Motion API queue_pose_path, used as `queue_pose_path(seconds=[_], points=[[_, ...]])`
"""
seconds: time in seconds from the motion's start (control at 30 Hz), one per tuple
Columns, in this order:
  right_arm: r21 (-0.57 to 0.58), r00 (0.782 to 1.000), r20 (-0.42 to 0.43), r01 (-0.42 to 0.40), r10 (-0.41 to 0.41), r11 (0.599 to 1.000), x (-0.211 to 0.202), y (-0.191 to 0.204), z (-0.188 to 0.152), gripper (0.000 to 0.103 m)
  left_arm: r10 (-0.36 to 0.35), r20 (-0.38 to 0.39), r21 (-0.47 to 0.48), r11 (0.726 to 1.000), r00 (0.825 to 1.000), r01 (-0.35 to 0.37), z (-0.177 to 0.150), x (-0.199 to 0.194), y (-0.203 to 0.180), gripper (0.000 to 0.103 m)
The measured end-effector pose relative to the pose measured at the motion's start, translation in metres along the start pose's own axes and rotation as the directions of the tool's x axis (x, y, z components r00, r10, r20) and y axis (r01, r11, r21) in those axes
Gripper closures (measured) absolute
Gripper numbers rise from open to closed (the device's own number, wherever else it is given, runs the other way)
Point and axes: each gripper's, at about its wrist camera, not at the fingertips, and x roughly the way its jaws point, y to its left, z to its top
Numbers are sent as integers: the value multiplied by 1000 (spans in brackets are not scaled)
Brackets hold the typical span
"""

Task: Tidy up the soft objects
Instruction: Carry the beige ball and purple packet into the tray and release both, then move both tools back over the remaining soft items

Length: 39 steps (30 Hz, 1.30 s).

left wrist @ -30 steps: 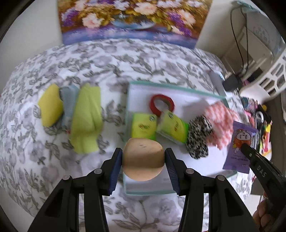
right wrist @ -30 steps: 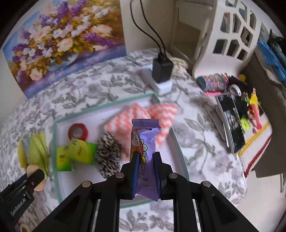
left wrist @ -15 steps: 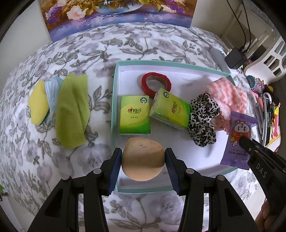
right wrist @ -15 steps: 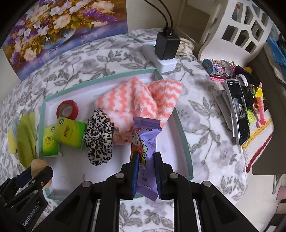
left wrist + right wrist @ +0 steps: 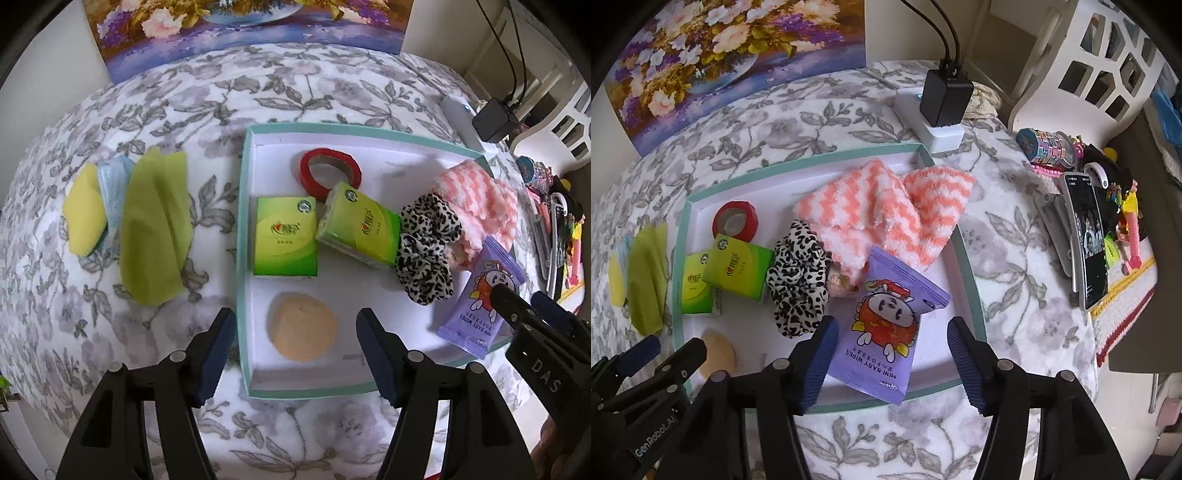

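Over the near end of a teal-rimmed tray (image 5: 242, 258) on a floral bedspread (image 5: 184, 110), the left gripper (image 5: 295, 343) hangs with its fingers apart, a round tan sponge (image 5: 302, 325) lying free on the tray floor between them and touching neither. A second ago those fingers were clamped on the sponge; they have just been opening. Beside it, the right gripper (image 5: 888, 349) also stands with fingers spread, a purple baby-wipes packet (image 5: 888, 325) lying flat between them at the tray's near edge, no longer held upright; these fingers too have just been opening. Farther in lie two green tissue packs (image 5: 286, 242), a leopard scrunchie (image 5: 428, 247), a pink striped cloth (image 5: 886, 214) and a red tape roll (image 5: 330, 170). Left of the tray, folded yellow and green cloths (image 5: 155, 229) rest on the bedspread.
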Motion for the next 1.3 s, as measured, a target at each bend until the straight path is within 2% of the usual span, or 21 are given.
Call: queue_pose_path(seconds=[0.03, 0.13, 0.2, 0.27, 0.33, 0.73, 1.03, 1.3], points=[[3, 1000, 0, -9, 9, 1000, 0, -2, 0, 35, 13, 11, -4, 1000, 1000, -13, 0, -1, 1, 32], [-7, 1000, 4, -16, 16, 1000, 0, -4, 0, 24, 37, 30, -34, 999, 999, -36, 2, -3, 7, 11], [-14, 1000, 13, -15, 15, 1000, 0, -5, 0, 17, 46, 36, -58, 997, 998, -44, 4, -2, 11, 11], [-21, 1000, 18, -19, 20, 1000, 0, -6, -1, 4, 67, 43, -80, 995, 997, -64, 5, -2, 16, 11], [-25, 999, 19, -29, 30, 999, 1, -6, -2, 0, 85, 47, -107, 991, 995, -79, 6, -3, 21, 10], [-129, 998, 20, -52, 55, 990, 6, 16, -5, 0, 108, 42, -241, 966, 993, -94, 7, -3, 45, 10], [-161, 997, 43, -63, 71, 985, 3, 31, -4, 0, 138, 53, -315, 942, 989, -115, 7, -9, 64, 10], [-247, 990, 99, -72, 99, 966, -16, 69, -6, 0, 194, 49, -412, 898, 980, -157, 8, -16, 100, 10]])
